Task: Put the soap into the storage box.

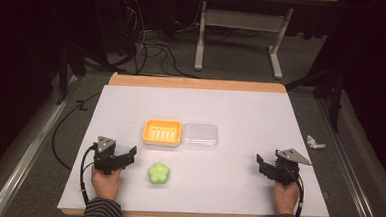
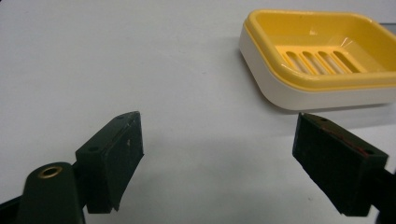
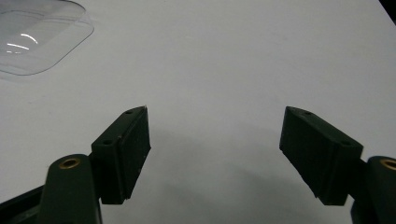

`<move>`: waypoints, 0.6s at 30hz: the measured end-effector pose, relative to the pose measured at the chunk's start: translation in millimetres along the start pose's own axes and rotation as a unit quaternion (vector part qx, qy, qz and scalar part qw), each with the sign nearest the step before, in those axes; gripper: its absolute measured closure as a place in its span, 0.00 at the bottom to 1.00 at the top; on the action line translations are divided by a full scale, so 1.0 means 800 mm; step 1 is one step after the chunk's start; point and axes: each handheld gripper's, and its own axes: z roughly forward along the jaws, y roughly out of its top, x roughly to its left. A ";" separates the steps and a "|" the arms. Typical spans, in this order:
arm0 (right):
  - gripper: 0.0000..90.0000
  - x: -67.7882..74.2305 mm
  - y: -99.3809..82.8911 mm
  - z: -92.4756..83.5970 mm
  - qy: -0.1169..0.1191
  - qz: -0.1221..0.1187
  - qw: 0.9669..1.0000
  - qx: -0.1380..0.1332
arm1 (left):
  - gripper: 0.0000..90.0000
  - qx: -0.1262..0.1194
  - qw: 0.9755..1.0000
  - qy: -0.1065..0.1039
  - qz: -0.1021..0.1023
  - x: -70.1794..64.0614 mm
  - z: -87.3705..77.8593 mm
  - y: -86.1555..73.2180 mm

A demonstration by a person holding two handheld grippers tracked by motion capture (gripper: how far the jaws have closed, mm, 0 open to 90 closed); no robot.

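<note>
Right gripper view: clear lid (image 3: 37,35) cut off | both jaws wide, empty

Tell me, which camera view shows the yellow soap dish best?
The left gripper view: the yellow soap dish is close and large there, so its slotted floor and white base are plain. The high view shows the whole dish small, beside a clear lid. The right gripper view has the lid's corner.
</note>
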 end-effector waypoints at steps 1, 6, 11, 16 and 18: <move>0.28 0.000 0.000 0.000 0.000 -0.001 1.000 -0.002 | 0.19 -0.003 1.000 0.000 -0.004 0.001 -0.001 0.001; 0.28 -0.001 -0.001 -0.001 -0.003 0.001 1.000 -0.004 | 0.19 -0.004 1.000 -0.006 -0.005 0.000 -0.003 0.000; 0.28 -0.002 -0.001 -0.002 -0.001 0.007 1.000 -0.009 | 0.19 0.013 1.000 -0.014 0.000 -0.001 -0.003 -0.001; 0.28 -0.002 -0.001 -0.002 0.001 0.011 1.000 -0.008 | 0.20 0.021 1.000 -0.004 -0.007 0.000 0.000 0.000; 0.28 -0.003 -0.001 -0.002 0.002 0.011 1.000 -0.009 | 0.20 0.022 1.000 -0.003 -0.005 0.000 0.000 0.000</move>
